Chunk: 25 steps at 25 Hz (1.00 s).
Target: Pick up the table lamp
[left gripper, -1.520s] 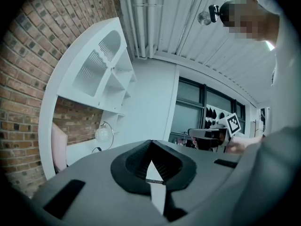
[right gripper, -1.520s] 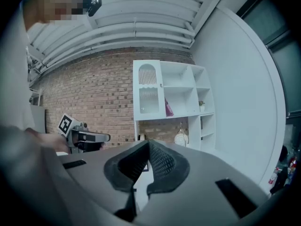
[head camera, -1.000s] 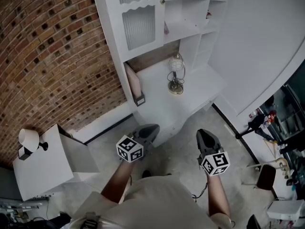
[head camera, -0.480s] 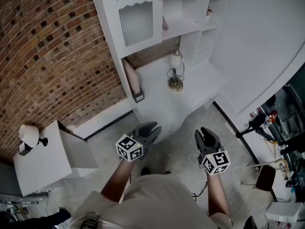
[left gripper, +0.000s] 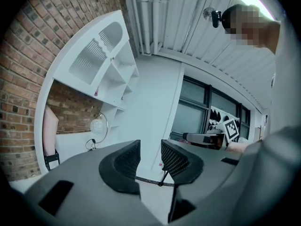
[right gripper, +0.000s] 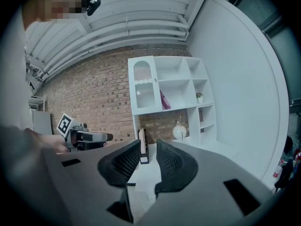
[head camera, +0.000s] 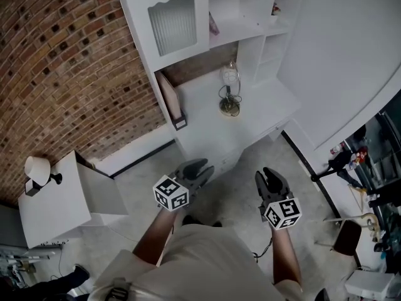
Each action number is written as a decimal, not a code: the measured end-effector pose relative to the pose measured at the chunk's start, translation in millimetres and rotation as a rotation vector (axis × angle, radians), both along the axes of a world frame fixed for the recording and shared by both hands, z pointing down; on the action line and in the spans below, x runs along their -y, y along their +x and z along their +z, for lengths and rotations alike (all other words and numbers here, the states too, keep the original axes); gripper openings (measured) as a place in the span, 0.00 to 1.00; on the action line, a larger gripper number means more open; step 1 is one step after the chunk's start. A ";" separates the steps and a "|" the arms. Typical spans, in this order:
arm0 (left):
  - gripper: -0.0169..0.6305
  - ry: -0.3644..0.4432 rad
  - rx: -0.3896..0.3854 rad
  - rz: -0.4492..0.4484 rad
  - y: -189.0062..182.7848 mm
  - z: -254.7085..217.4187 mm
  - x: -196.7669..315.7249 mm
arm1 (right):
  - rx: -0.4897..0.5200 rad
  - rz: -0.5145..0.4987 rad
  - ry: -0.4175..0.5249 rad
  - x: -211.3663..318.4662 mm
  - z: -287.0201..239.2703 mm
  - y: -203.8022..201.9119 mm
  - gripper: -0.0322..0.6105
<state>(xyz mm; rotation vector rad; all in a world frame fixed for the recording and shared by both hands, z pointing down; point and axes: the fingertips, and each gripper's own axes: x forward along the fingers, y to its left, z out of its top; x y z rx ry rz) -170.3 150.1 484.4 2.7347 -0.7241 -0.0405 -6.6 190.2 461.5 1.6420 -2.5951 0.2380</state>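
The table lamp point(head camera: 230, 90), a clear globe on a thin hoop with a brass base, stands on the white desk point(head camera: 203, 127) under the shelves. It also shows far off in the left gripper view point(left gripper: 98, 126) and the right gripper view point(right gripper: 178, 131). My left gripper point(head camera: 202, 169) hangs over the floor in front of the desk; its jaws are opening with nothing between them point(left gripper: 150, 150). Beside it, my right gripper point(head camera: 268, 176) is open by a narrow gap and also empty point(right gripper: 148, 150). Both are well short of the lamp.
A white shelf unit point(head camera: 188, 17) rises behind the desk against a brick wall point(head camera: 69, 74). A pink board in a black holder point(head camera: 170, 100) leans at the desk's left. A white side table point(head camera: 56, 209) with a small shaded lamp point(head camera: 36, 168) stands left.
The jaws of both grippers, shut a second ago, have parted. The desk and lamp sit a little higher in the head view.
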 end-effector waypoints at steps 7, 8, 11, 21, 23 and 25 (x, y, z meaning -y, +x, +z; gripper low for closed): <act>0.30 -0.021 0.009 -0.028 12.7 11.1 -0.5 | 0.008 -0.024 -0.023 4.6 13.4 14.2 0.23; 0.30 -0.024 0.010 -0.030 14.2 12.8 0.5 | 0.011 -0.024 -0.027 6.0 15.5 15.7 0.23; 0.30 -0.033 0.013 -0.032 18.3 16.9 6.6 | 0.018 -0.025 -0.037 12.1 20.8 20.1 0.23; 0.30 -0.041 0.014 0.002 35.0 32.0 85.3 | 0.003 -0.007 -0.078 80.4 39.9 32.4 0.23; 0.30 -0.043 0.000 0.015 41.6 33.3 107.7 | -0.004 -0.009 -0.088 102.3 41.8 35.4 0.23; 0.30 -0.043 -0.014 0.028 47.9 32.5 130.0 | -0.012 -0.008 -0.093 126.1 41.5 39.0 0.23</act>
